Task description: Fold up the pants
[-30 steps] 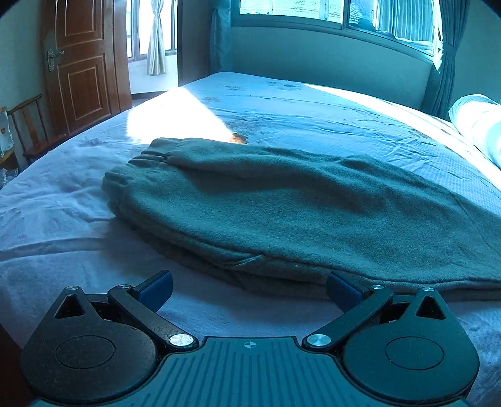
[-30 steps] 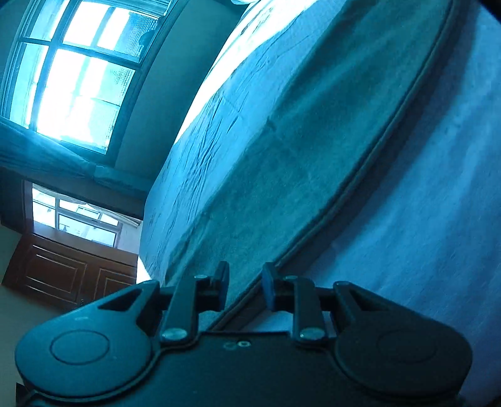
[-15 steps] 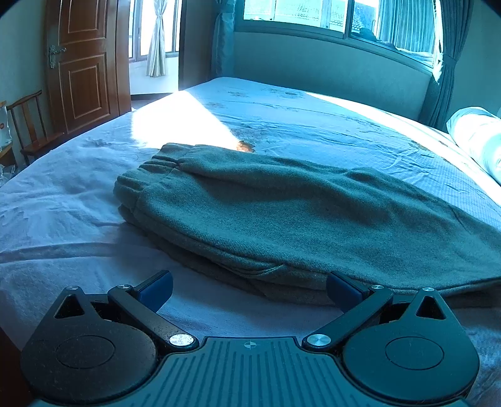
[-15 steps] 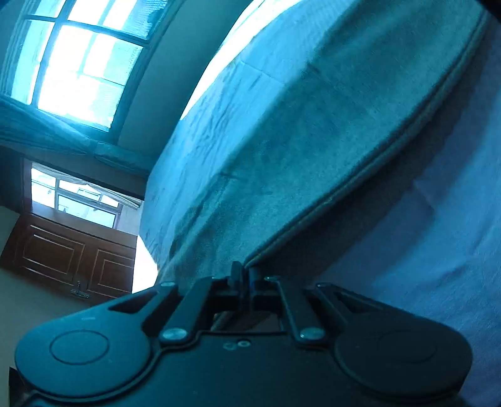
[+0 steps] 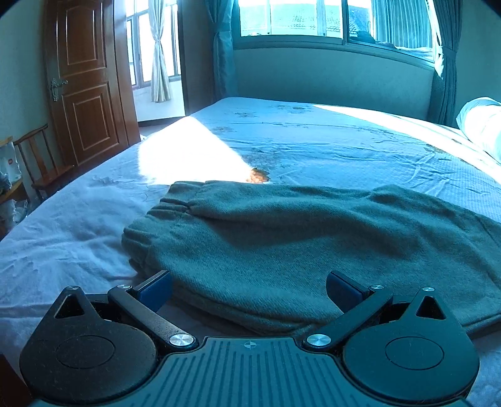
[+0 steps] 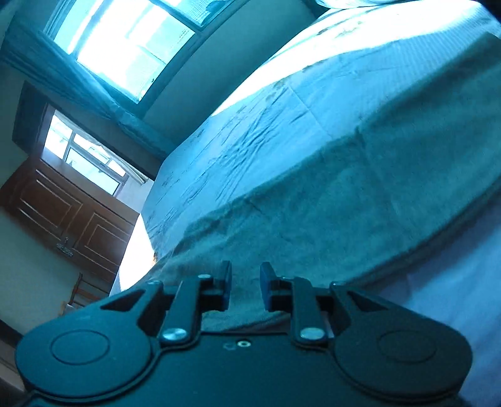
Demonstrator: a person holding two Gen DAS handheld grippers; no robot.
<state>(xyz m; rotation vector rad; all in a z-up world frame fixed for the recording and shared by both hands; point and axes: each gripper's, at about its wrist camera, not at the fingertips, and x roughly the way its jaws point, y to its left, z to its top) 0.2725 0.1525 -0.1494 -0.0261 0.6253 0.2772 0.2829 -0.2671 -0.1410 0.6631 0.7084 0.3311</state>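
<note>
Since a second ago the right gripper [image 6: 245,289] has rolled toward level and come up off the hem; its jaws, pressed together half a second back, are opening again, a narrow gap showing between the blue pads with the cloth behind them and nothing pinched. Meanwhile the left gripper [image 5: 249,286] has eased forward over the near edge of the pants [image 5: 313,244], and its jaws stand spread wide, one pad on each side of the near fold, neither pressing it.

Those grey-green pants lie folded lengthwise across the near half of the bed [image 5: 344,147], the gathered waistband toward the bed's left edge, the legs running off to the right. A small orange printed patch [image 5: 258,176] on the sheet peeks out just beyond the waistband, beside a bright bar of sunlight [image 5: 188,150].

Beyond the bed's left edge stand a brown panelled door [image 5: 84,81] and a wooden chair [image 5: 40,162]; a white bag [image 5: 9,162] near the chair carries a small red mark, too small to read. A white pillow [image 5: 482,125] rests at the far right corner. Curtained windows [image 5: 313,15] run along the far wall. Nothing lies on the pants.
</note>
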